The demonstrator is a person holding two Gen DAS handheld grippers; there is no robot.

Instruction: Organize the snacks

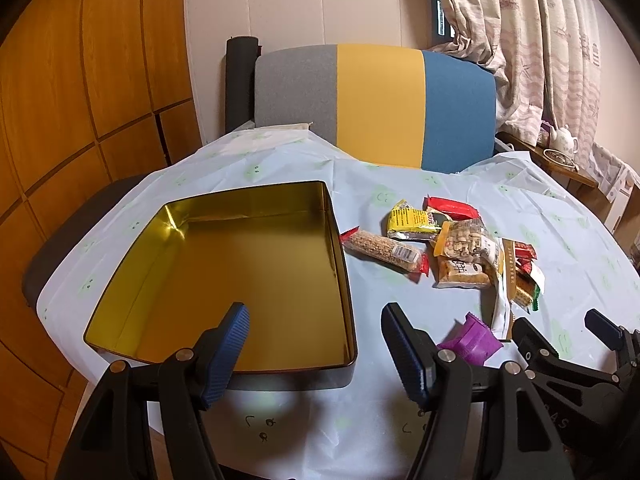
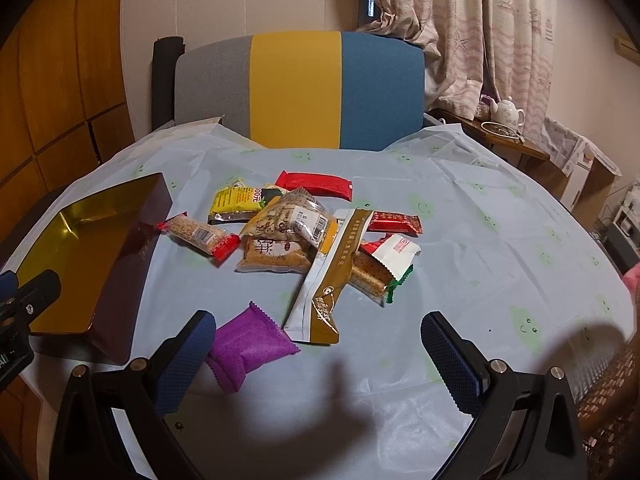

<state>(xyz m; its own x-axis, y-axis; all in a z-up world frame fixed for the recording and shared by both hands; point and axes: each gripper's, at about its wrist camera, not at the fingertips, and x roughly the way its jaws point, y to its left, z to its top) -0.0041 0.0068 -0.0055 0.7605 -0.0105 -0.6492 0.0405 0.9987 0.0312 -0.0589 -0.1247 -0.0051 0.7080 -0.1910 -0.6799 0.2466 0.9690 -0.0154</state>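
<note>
From the left wrist view, your left tool [image 1: 316, 344] stood wide and empty over the near edge of the tin [image 1: 256, 184], a rigid, glossy gold-lined box on the counter [image 1: 580, 248]. The snack pile [image 1: 452, 248] lay just beside it.

From the right wrist view, your right tool [image 2: 316, 344] also stood wide and held nothing. The purple packet [image 2: 248, 348], a light, soft, crinkly pillow pouch, lay near its left pad; it would likely take a grip best across its middle.

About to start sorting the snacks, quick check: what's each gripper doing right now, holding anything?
Left gripper: open, nothing held, over the tin's near edge.
Right gripper: open, nothing held, purple packet beside its left finger.
</note>
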